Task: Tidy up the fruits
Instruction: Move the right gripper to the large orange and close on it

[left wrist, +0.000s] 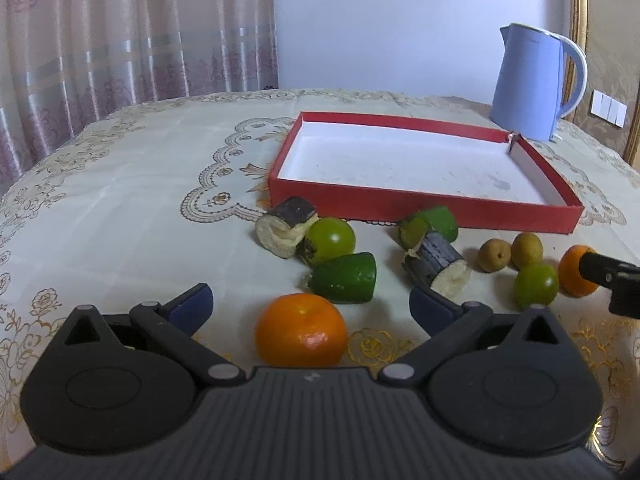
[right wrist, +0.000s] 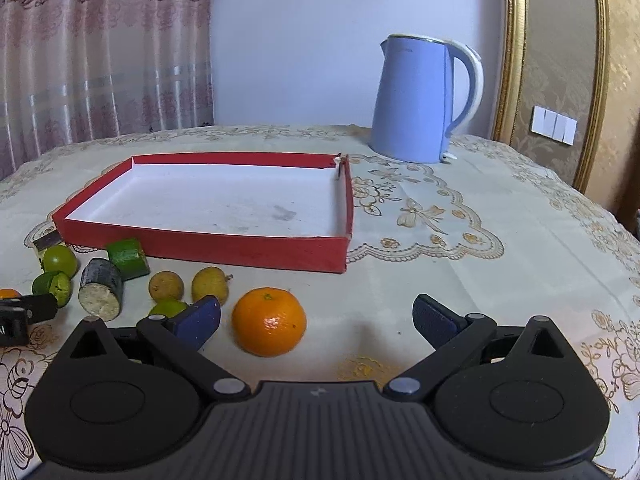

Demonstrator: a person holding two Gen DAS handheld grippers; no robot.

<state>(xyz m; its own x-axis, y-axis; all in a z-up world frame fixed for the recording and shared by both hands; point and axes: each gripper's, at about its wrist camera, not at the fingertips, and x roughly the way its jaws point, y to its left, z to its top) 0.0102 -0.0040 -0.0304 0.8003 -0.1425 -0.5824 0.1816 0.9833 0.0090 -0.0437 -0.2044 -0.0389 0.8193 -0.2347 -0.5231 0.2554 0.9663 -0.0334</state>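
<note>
Two matching black handheld grippers

The left gripper [left wrist: 311,306] and right gripper [right wrist: 317,316] each have a ribbed dark-grey body with a small pale logo, two round black discs, black link arms with silver pivot pins, and dark-blue textured finger pads [left wrist: 191,304].

A pale lavender wall [right wrist: 296,40] is filling the upper middle of the frame. A pinkish patterned curtain [left wrist: 120,32] is hanging at the upper left, soft daylight glowing through it. At the right, a gold-framed panel [right wrist: 560,60] is standing beside a white wall switch [right wrist: 554,125]. An embroidered cream tablecloth [right wrist: 460,240] is covering the bench.
</note>
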